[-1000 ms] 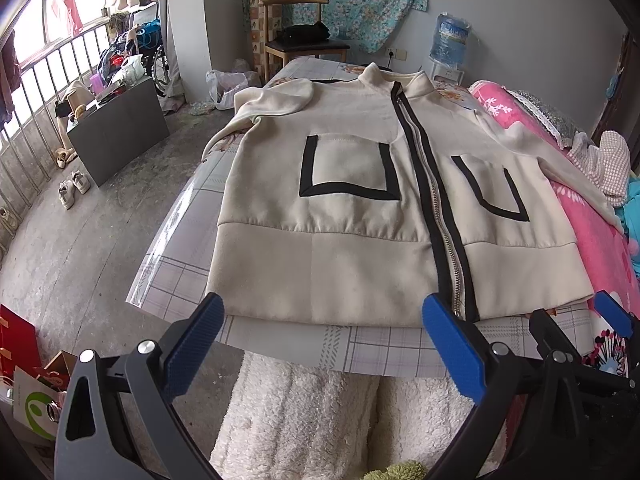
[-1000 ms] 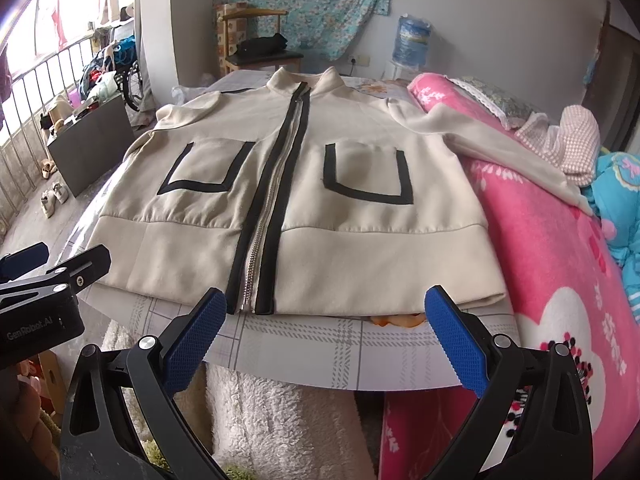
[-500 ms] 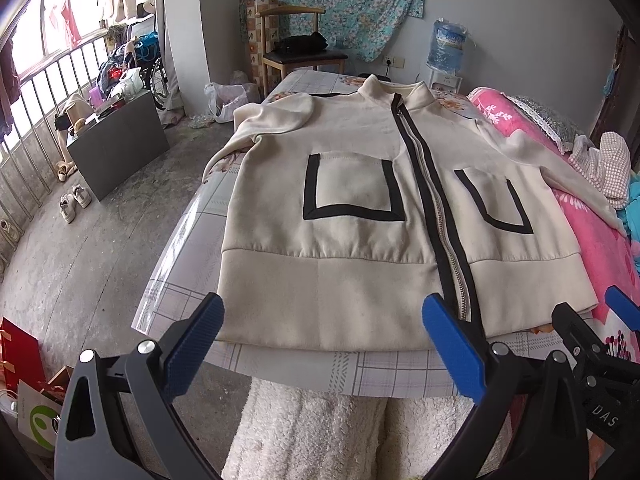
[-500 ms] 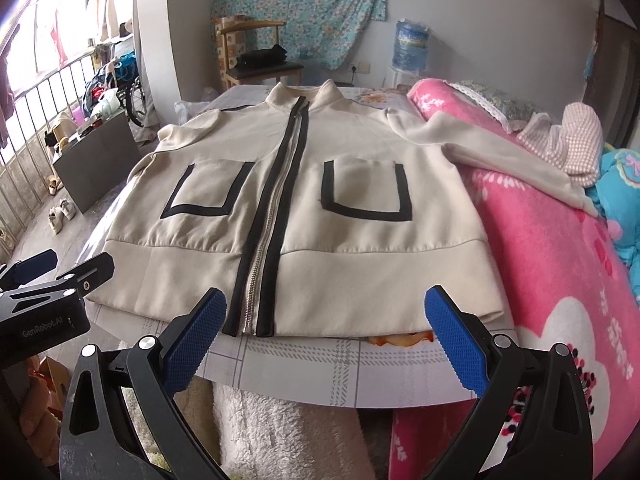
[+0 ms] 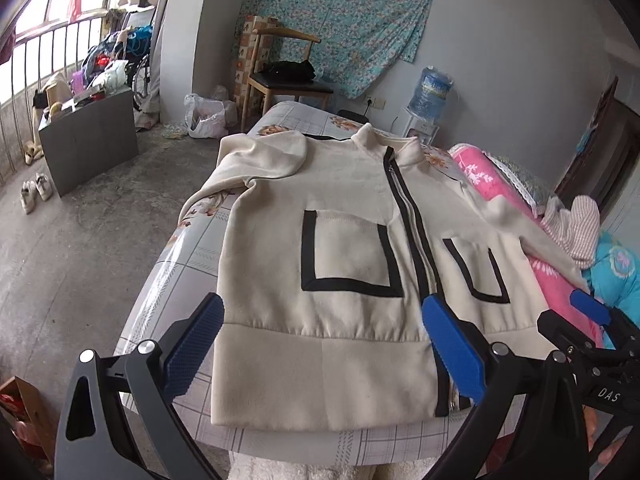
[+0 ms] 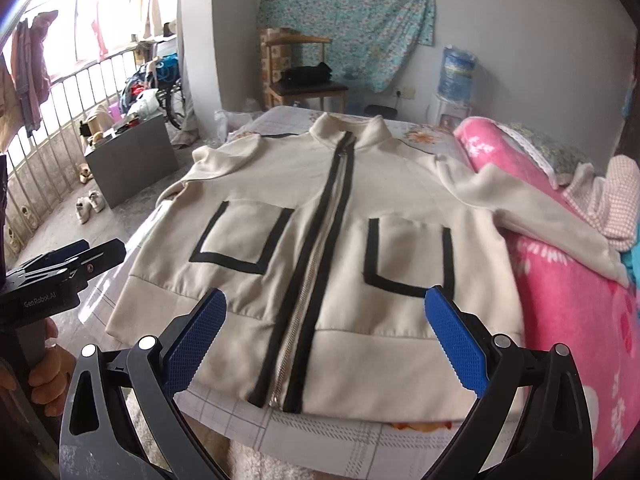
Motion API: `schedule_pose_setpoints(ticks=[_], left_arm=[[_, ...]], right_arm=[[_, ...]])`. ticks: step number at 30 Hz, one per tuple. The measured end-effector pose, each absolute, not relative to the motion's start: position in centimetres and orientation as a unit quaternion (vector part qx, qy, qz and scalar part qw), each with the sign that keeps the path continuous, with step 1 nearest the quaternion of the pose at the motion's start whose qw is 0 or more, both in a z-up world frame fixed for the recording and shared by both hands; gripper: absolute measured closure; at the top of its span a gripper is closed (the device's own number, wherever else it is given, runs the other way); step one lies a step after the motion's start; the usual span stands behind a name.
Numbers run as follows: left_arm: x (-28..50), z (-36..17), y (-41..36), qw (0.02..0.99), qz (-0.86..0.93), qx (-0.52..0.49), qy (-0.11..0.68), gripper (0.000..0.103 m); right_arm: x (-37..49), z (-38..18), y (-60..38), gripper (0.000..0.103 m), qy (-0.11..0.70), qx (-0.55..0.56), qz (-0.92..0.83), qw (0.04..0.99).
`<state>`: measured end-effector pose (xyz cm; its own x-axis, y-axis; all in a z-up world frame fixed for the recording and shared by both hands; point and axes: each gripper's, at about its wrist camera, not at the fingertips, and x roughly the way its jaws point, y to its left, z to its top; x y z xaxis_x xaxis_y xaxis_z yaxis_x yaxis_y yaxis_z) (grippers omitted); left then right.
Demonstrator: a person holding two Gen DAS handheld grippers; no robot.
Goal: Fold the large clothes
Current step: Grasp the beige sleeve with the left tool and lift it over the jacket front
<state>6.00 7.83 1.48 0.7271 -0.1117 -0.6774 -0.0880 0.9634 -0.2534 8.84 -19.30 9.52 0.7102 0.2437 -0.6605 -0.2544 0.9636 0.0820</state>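
Jacket (image 6: 320, 240) lies zipped, front up, flat on the bed (image 6: 320, 436), hem toward 6 o'clock for access. Left gripper (image 5: 320, 348) and right gripper (image 6: 326, 340) hover released, apparently above the hem.

Hovering wide open over the near hem of the jacket (image 6: 320, 240): the left tongs (image 5: 320, 344) and right tongs (image 6: 326, 340), nothing between the blue pads. Lying flat and bare across the bed (image 5: 192, 248), offering free passage above. Crowding the right side: pink blanket (image 6: 568, 320) and checked cloth (image 6: 612, 196), under the spread sleeve. Leaving open floor (image 5: 80, 248) on the left.
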Motion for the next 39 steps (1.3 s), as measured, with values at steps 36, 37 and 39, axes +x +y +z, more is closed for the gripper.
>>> schedule_pose_setpoints(ticks=[36,37,39], left_arm=[[25.6,-29.6,34.9,0.441,-0.023,-0.737,0.511,0.015],[25.7,-29.7,35.1,0.444,-0.016,-0.738,0.509,0.017],[26.1,-30.2,35.5,0.441,-0.013,-0.743,0.503,0.027]], right_arm=[[26.6,5.4,-3.3,0.008,0.421,-0.083,0.231,0.873],[26.8,5.5,-3.5,0.008,0.421,-0.080,0.229,0.874],[27.1,5.6,-3.9,0.008,0.422,-0.074,0.224,0.876]])
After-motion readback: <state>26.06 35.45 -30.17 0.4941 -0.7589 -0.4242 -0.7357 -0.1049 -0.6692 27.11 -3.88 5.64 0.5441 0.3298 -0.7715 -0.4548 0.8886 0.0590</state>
